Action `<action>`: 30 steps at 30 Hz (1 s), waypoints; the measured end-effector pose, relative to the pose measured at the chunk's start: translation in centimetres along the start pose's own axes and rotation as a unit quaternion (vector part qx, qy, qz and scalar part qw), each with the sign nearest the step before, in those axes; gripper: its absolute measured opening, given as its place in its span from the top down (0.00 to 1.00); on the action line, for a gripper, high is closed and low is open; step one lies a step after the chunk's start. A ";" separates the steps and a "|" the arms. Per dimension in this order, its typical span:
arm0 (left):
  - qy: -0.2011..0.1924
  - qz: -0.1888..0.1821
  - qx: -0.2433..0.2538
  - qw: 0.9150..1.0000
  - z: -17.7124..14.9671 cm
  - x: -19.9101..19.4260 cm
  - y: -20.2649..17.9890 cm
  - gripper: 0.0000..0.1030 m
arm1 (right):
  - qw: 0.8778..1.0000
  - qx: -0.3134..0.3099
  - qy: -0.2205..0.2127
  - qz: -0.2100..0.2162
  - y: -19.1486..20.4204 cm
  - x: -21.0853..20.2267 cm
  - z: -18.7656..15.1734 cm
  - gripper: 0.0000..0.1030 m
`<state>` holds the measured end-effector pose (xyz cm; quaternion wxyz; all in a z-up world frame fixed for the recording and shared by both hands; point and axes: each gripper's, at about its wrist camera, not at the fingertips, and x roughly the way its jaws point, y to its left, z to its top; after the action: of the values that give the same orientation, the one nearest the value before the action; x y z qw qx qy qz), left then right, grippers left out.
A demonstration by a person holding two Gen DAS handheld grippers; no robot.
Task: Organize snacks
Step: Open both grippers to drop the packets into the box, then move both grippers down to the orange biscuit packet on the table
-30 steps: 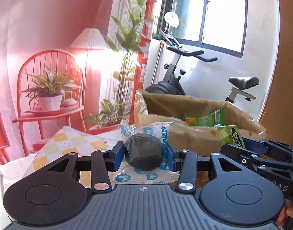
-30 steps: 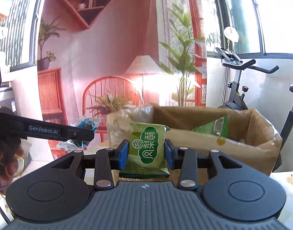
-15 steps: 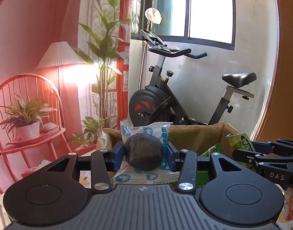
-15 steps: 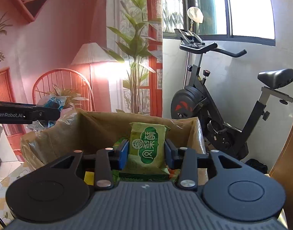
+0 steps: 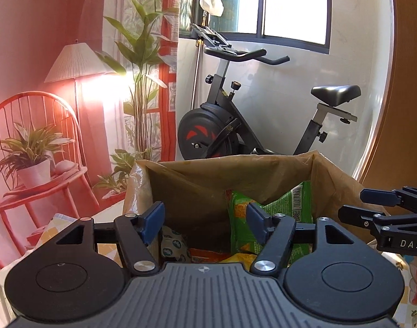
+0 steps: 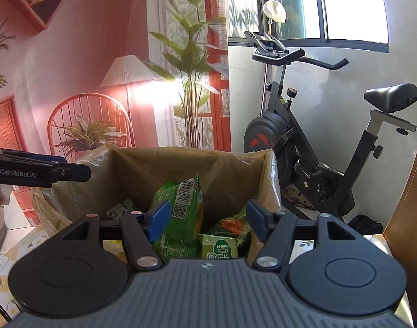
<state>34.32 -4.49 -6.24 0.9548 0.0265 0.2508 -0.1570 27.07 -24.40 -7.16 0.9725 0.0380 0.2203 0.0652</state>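
A brown cardboard box (image 5: 186, 183) lined with clear plastic stands just ahead of both grippers. My left gripper (image 5: 204, 220) hangs over its near rim, its jaws opening with nothing between them. Below it lie a blue-and-white wrapped dark cake (image 5: 172, 248) and a large green snack bag (image 5: 284, 207). My right gripper (image 6: 205, 216) also hovers over the box, jaws opening and empty. Under it a small green pastry packet (image 6: 219, 248) rests beside the green bag (image 6: 178, 199). Each gripper shows in the other's view: the right gripper (image 5: 358, 205) and the left gripper (image 6: 77, 168).
An exercise bike (image 5: 227, 134) stands behind the box by the window. A lit floor lamp (image 5: 77, 63), a tall plant (image 5: 142, 54) and a red chair (image 5: 44, 180) holding a potted plant are at the left. A flowered tablecloth (image 6: 14, 257) lies under the box. A wooden panel (image 5: 405, 109) rises at the right.
Both grippers swung over the box, then opened. The dark cake left the left jaws and the green pastry packet left the right jaws; both now lie inside the box.
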 end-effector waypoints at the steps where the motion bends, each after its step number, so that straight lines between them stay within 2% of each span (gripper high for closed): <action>1: -0.002 0.002 -0.005 1.000 -0.1 -0.4 0.2 0.34 | 1.000 -0.003 -0.005 0.005 0.2 -0.5 -0.1 0.25; 4: -0.013 0.019 -0.019 1.000 -0.7 -2.2 0.5 0.32 | 1.000 -0.020 -0.018 0.016 0.9 -1.6 -0.1 0.17; 6: -0.015 0.024 -0.024 0.999 -1.2 -3.2 0.7 0.27 | 0.999 -0.029 -0.032 0.022 1.4 -2.5 -0.3 0.10; 8: -0.012 0.018 -0.032 0.999 -1.7 -4.3 0.8 0.17 | 0.998 -0.029 -0.047 0.023 1.9 -3.4 -0.5 0.01; 9: -0.013 0.015 -0.032 0.999 -1.9 -5.0 0.7 0.17 | 0.998 -0.028 -0.056 0.024 2.1 -3.9 -0.6 0.00; 11: -0.017 0.013 -0.027 0.999 -2.5 -6.1 0.5 0.17 | 0.997 -0.025 -0.067 0.031 2.3 -4.7 -0.9 0.00; 16: -0.028 0.014 -0.011 0.999 -4.5 -8.0 -0.3 0.17 | 0.996 -0.022 -0.063 0.052 2.7 -6.0 -2.1 0.00; 20: -0.022 0.006 -0.028 0.999 -6.4 -8.6 -0.2 0.17 | 0.994 -0.033 -0.064 0.079 2.9 -6.8 -3.5 0.00; 24: -0.002 0.008 -0.042 0.999 -8.5 -8.5 -0.4 0.14 | 0.994 -0.025 -0.048 0.095 2.5 -7.3 -5.2 0.00; 30: 0.039 -0.004 -0.053 0.998 -12.1 -7.8 -1.3 0.11 | 0.995 -0.030 -0.016 0.093 1.5 -7.9 -9.1 0.00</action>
<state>21.81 -1.89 -13.02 0.9437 -0.0193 0.2963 -0.1456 15.90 -23.66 -11.90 0.9662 0.0297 0.1986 0.1618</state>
